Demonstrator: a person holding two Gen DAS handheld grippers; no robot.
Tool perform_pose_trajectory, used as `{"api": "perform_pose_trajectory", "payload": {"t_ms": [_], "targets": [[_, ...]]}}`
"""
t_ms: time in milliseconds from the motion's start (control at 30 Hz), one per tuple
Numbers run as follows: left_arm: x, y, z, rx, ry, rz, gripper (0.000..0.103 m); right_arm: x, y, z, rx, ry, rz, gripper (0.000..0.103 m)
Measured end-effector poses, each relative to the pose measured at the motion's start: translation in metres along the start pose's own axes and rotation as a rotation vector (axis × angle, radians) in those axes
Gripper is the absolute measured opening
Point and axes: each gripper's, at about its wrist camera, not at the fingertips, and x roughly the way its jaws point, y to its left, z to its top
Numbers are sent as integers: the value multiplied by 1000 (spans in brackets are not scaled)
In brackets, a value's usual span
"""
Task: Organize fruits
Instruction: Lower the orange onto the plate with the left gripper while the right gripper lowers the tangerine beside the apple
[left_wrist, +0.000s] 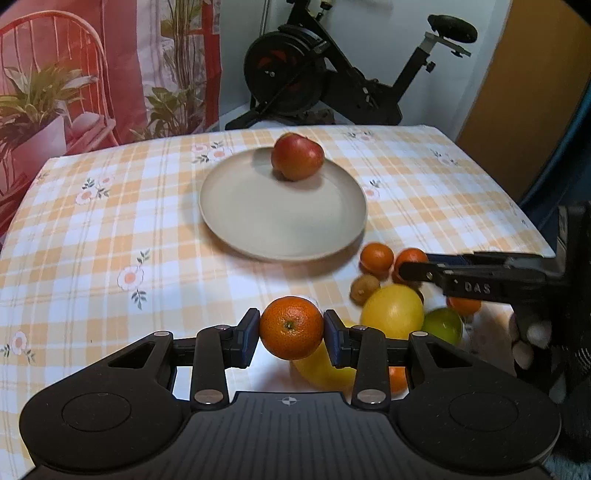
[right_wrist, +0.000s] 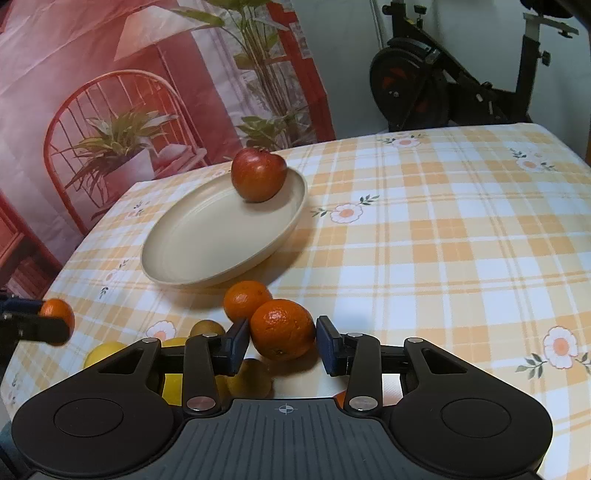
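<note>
A: Report the state of the left gripper (left_wrist: 291, 334).

B: Its two dark blue pads press on opposite sides of a small round orange mandarin (left_wrist: 291, 327), which is held clear of the orange-and-white checked tablecloth (left_wrist: 110, 240).

A: And the right gripper (right_wrist: 282, 345)?

B: Its jaws bracket a second, larger orange (right_wrist: 282, 329) that lies on the cloth. The left pad touches the peel; at the right pad a thin gap appears to remain, so a firm grip is not confirmed.

A: Where are the other fruits?

B: A red apple (left_wrist: 297, 156) sits at the far rim of the round beige ceramic plate (left_wrist: 258, 221). Near the plate's front edge lies a loose cluster: a further orange (right_wrist: 246, 300), a brown kiwi (left_wrist: 364, 288), a large yellow lemon (left_wrist: 392, 312) and a green lime (left_wrist: 442, 325).
</note>
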Motion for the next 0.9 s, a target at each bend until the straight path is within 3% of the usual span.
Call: {"api": "perform_pose_trajectory", "payload": {"t_ms": [300,633,900], "targets": [[0,11,32,5,-65,37,39,-17,-3,22,-13,-78,-7,36],[29,23,96,3,-166,114,39,9,18,82,-242,-118,-31,36],[96,39,121,-89,-103,82,39,67,32,101,-320,-39,-33,36]]}}
